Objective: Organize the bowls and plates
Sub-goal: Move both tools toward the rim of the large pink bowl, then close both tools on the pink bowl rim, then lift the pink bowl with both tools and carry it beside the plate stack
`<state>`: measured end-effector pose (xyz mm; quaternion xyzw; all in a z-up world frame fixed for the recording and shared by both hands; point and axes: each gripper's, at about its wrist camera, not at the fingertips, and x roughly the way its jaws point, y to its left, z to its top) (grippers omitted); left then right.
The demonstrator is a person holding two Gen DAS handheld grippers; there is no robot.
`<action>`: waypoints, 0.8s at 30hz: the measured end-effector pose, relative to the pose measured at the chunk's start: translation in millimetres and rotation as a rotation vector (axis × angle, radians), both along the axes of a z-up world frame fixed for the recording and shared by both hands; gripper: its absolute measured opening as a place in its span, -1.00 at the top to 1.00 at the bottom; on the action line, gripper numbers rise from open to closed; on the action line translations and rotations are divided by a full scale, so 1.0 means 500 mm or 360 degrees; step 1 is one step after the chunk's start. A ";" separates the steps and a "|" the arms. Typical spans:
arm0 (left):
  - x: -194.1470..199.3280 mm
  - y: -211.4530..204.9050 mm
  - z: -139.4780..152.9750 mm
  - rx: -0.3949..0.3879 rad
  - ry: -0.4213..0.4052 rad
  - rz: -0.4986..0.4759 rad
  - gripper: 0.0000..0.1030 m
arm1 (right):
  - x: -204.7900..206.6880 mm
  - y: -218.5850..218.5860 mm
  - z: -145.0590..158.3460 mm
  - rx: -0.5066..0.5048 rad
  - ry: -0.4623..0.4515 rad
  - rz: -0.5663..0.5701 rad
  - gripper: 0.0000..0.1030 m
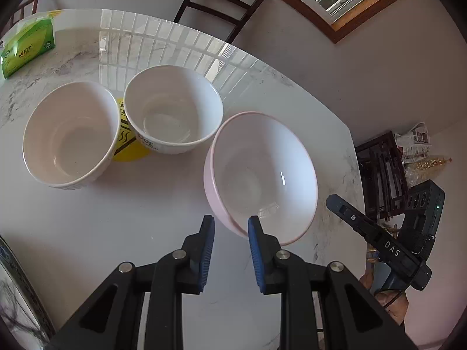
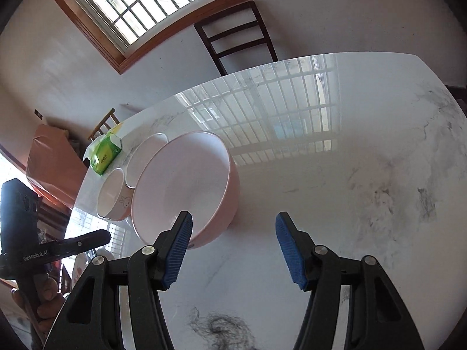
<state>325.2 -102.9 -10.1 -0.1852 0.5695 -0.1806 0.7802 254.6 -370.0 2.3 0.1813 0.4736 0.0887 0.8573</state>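
Observation:
Three bowls stand on the white marble table [image 1: 146, 204]. A pink bowl [image 1: 262, 175] is nearest, with two white bowls [image 1: 70, 134] [image 1: 172, 108] to its left. My left gripper [image 1: 230, 227] is open; its blue pads straddle the pink bowl's near rim, right pad inside the bowl, left pad outside, not clamped. In the right wrist view the pink bowl [image 2: 184, 186] sits left of centre, with the white bowls [image 2: 112, 198] [image 2: 146, 157] behind it. My right gripper [image 2: 233, 227] is wide open and empty; its left pad is beside the pink bowl's near wall.
A yellow round mat [image 1: 125, 145] lies under the white bowls. A green tissue pack [image 1: 26, 46] lies at the table's far left corner. A dark chair [image 1: 221, 3] stands behind the table. Dark chairs and clutter [image 1: 382, 169] sit past the table's right edge.

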 end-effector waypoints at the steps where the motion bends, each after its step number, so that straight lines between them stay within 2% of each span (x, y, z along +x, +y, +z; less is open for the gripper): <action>1: 0.012 -0.007 -0.006 0.0029 0.0014 -0.0003 0.53 | 0.017 0.001 -0.001 -0.0003 0.0022 0.0014 -0.11; 7: 0.061 -0.016 -0.046 0.0084 0.0119 0.0042 0.53 | 0.097 0.017 -0.022 -0.0106 0.0119 0.0063 -0.03; 9: 0.067 -0.026 -0.059 0.0147 0.0155 0.0056 0.52 | 0.119 0.022 -0.034 -0.0137 0.0156 0.0089 0.07; 10: 0.070 -0.032 -0.066 0.0169 0.0171 0.0045 0.54 | 0.128 0.023 -0.042 -0.0157 0.0177 0.0092 0.21; 11: 0.072 -0.041 -0.070 0.0190 0.0176 0.0016 0.64 | 0.134 0.022 -0.050 -0.0175 0.0198 0.0094 0.44; 14: 0.058 -0.066 -0.057 0.0412 0.0100 0.0007 0.75 | 0.147 0.022 -0.063 -0.0116 0.0224 0.0140 0.74; 15: 0.052 -0.069 -0.053 0.0452 0.0092 0.0013 0.76 | 0.147 0.027 -0.061 -0.0121 0.0227 0.0163 0.81; 16: 0.045 -0.067 -0.050 0.0463 0.0087 0.0013 0.78 | 0.146 0.034 -0.059 -0.0128 0.0239 0.0181 0.81; 19: 0.008 -0.046 -0.036 0.0395 0.0103 0.0012 0.77 | 0.134 0.039 -0.053 -0.0095 0.0277 0.0207 0.79; 22: -0.055 -0.024 -0.015 0.0427 0.0067 -0.0002 0.77 | 0.100 0.030 -0.038 0.0024 0.0301 0.0208 0.77; 24: -0.101 -0.005 -0.003 0.0456 0.0062 -0.0006 0.77 | 0.066 0.042 -0.024 0.0040 0.0299 0.0242 0.77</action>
